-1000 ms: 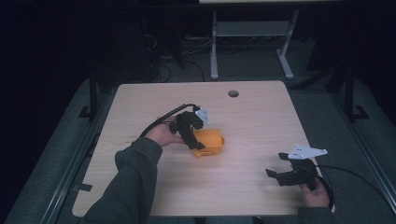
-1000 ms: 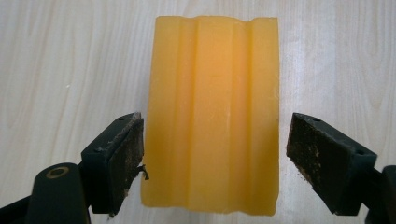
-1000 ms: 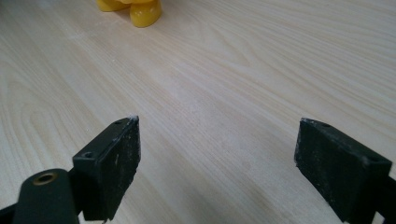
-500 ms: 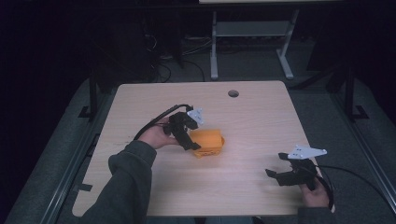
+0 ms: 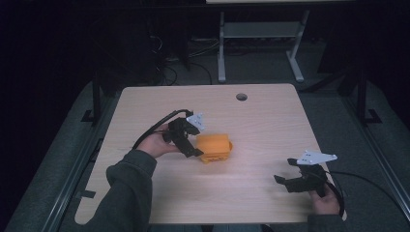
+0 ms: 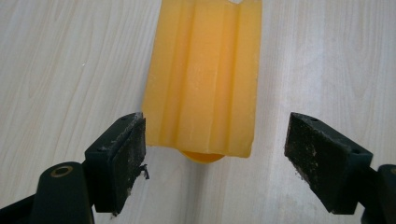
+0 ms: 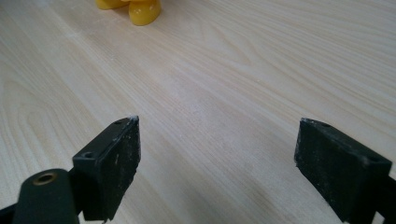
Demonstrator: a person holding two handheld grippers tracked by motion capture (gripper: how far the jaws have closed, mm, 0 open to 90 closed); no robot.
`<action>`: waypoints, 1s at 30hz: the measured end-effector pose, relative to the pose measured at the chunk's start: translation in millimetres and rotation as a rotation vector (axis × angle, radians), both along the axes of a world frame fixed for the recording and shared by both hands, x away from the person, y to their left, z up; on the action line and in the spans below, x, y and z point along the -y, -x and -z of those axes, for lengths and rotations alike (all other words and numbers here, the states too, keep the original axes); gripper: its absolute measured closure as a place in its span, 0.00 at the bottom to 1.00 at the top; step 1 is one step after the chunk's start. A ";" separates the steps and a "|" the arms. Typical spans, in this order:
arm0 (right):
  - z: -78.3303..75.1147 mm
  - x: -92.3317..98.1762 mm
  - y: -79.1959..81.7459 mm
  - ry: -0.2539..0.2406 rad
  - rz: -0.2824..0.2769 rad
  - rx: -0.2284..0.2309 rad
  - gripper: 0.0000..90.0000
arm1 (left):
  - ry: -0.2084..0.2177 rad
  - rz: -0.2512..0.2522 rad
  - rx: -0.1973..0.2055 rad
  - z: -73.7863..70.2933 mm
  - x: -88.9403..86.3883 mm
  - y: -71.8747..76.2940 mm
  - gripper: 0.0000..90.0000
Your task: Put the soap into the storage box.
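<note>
Since a second ago, my left gripper [image 5: 192, 146] has drawn back a little toward me from the orange ridged block [image 5: 214, 146], so more of the block's top shows in the high view; the block itself lies where it did, near the middle of the wooden table [image 5: 261, 121]. My right gripper [image 5: 293, 180] has not shifted from its spot near the table's right front corner.

From above, my left hand [image 5: 155, 142] holds its gripper just at the block's left side, with the grey three-cornered plate above it and the cable curving back over the tabletop. In the left gripper view the jaws of my left gripper [image 6: 217, 142] stand wide apart. The orange ridged block [image 6: 203, 77] lies lengthwise ahead of them, its near end reaching just between the tips. The left pad sits right beside the block's near corner; I cannot tell whether it touches. The right pad is clear of it, with bare wood between. Long shallow grooves run along the block's top, and a rounded orange bit pokes out beneath its near edge.

My right gripper [image 7: 217, 154] also has its jaws spread wide, over bare wood grain with nothing between them. Far ahead in that view, the block's rounded orange underparts [image 7: 140, 9] rest on the table, well apart from this gripper.
</note>
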State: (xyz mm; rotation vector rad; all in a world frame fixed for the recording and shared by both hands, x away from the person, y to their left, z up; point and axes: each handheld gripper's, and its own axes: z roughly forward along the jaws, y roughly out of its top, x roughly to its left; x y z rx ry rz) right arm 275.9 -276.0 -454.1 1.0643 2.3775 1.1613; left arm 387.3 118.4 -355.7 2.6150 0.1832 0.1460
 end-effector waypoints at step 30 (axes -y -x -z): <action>1.0 -1.2 -0.6 0.007 0.000 -0.003 0.16 | 0.014 -0.050 0.014 -3.3 -21.0 20.9 0.21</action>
